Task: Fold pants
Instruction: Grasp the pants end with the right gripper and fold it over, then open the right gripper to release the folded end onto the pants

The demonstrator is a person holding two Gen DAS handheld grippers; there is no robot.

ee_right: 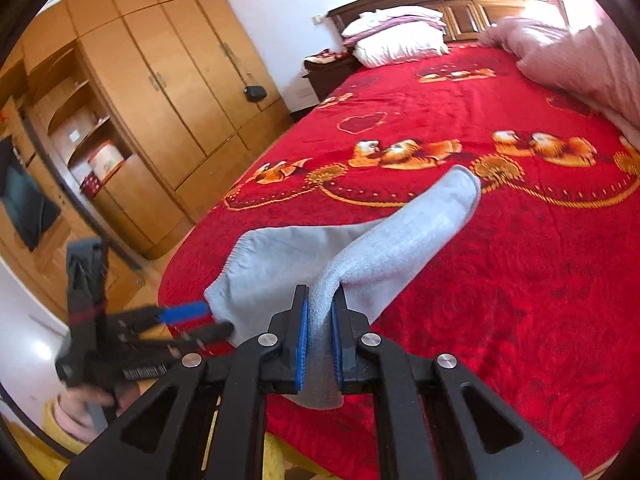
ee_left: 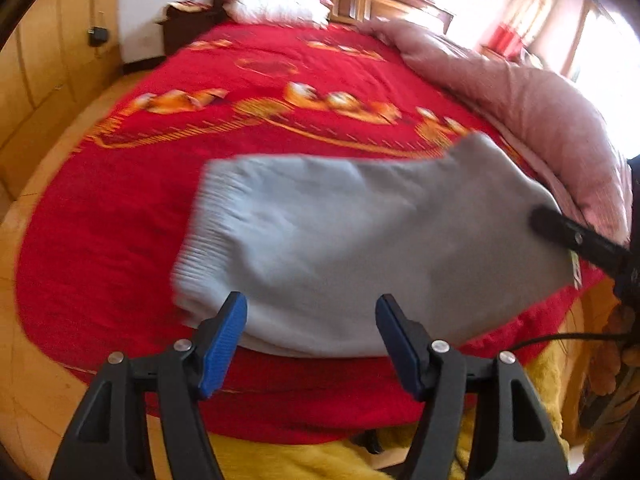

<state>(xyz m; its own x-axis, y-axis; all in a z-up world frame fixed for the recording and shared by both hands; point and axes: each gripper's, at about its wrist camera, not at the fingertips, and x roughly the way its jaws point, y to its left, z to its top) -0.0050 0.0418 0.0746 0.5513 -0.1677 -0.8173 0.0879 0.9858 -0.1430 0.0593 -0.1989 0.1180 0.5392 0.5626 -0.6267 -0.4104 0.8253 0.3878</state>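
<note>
We see pale grey pants (ee_right: 360,256) with a ribbed cuff on the red bedspread (ee_right: 500,280), our right gripper (ee_right: 320,344) pinching an edge, our left gripper (ee_left: 310,344) gaping empty, blurred.

Ahead I have open red bedspread (ee_right: 500,260) — the pink quilt (ee_right: 580,64) walls off its right edge, pillows (ee_right: 396,42) block the far end.
</note>
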